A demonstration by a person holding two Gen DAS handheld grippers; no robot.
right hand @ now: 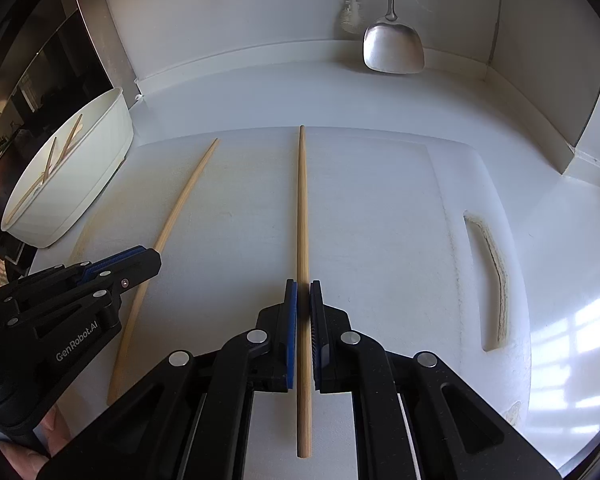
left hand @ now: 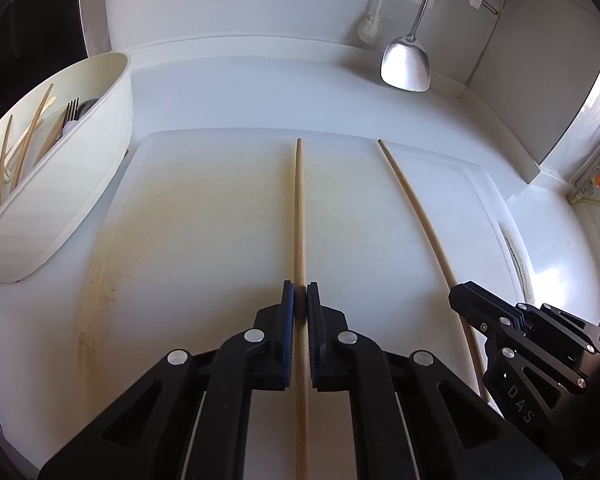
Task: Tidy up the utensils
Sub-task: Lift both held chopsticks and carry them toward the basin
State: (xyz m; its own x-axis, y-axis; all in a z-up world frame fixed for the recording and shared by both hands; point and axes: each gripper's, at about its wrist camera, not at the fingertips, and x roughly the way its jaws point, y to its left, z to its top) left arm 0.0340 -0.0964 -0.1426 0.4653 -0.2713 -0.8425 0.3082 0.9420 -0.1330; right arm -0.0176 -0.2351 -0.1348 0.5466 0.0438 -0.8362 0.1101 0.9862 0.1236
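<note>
Two long wooden chopsticks lie side by side on a white cutting board (left hand: 204,216). My left gripper (left hand: 300,292) is shut on the left chopstick (left hand: 299,208), which runs forward between its pads. My right gripper (right hand: 303,290) is shut on the right chopstick (right hand: 302,208). In the left wrist view the right chopstick (left hand: 416,212) and the right gripper (left hand: 466,294) show at right. In the right wrist view the left chopstick (right hand: 172,224) and the left gripper (right hand: 148,258) show at left.
A white oval utensil holder (left hand: 112,128) with several chopsticks and a fork stands at the board's left; it also shows in the right wrist view (right hand: 108,140). A metal spatula (left hand: 406,64) and a white brush (left hand: 370,26) hang on the back wall. The board's handle slot (right hand: 490,276) is at right.
</note>
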